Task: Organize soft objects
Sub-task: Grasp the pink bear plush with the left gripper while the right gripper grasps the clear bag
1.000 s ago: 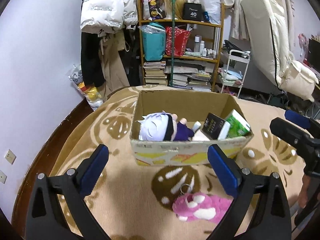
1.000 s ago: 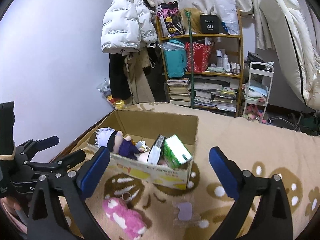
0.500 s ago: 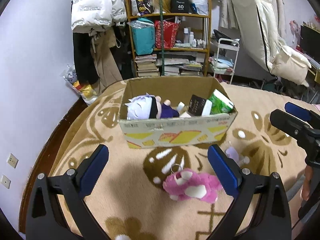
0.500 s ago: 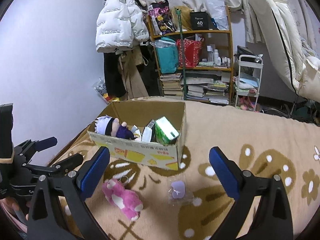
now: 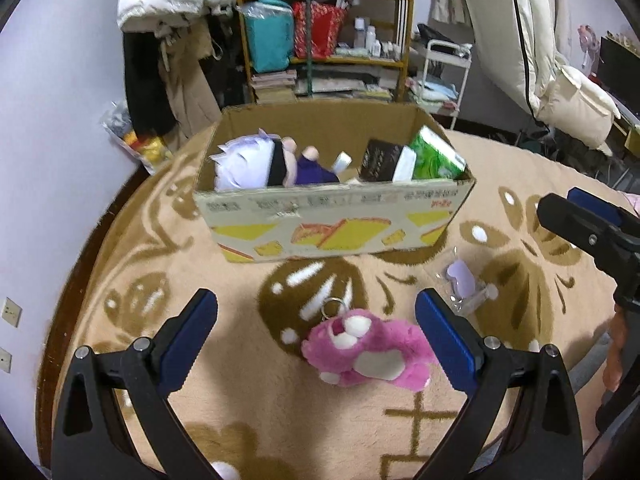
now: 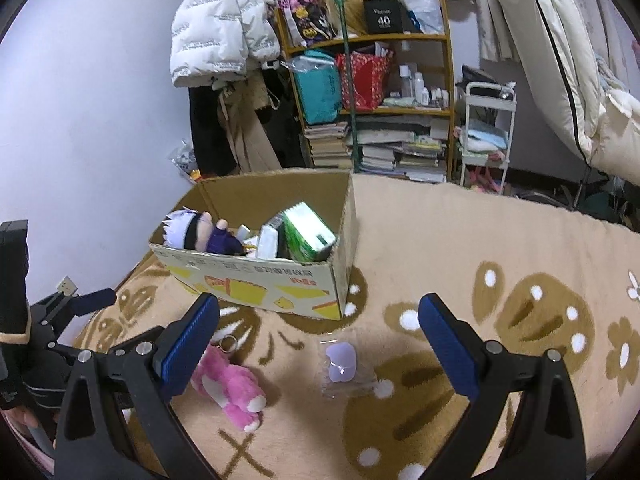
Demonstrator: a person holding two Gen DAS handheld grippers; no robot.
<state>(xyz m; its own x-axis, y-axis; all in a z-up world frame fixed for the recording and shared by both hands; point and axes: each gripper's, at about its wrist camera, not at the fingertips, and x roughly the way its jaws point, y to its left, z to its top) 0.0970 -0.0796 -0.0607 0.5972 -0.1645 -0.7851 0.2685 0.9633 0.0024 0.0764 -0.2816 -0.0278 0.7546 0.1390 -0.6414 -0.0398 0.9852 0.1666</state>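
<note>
You have two open grippers in play: the left gripper (image 5: pixel 316 334) and the right gripper (image 6: pixel 319 332). One pink plush toy (image 5: pixel 366 350) lies between the left claw's fingertips, and one small purple item in clear wrap (image 6: pixel 340 362) lies between the right claw's. Ahead of both claws stands one cardboard box (image 5: pixel 332 224). Inside it you can count one white-haired plush doll (image 5: pixel 256 164), one green packet (image 5: pixel 434 158) and one dark box (image 5: pixel 380 160); smaller pieces there are too hidden to count.

The patterned blanket (image 5: pixel 248 404) carries a cardboard box (image 5: pixel 332 220), pink plush (image 5: pixel 368 354) (keyring attached) and clear packet (image 5: pixel 460 280).
</note>
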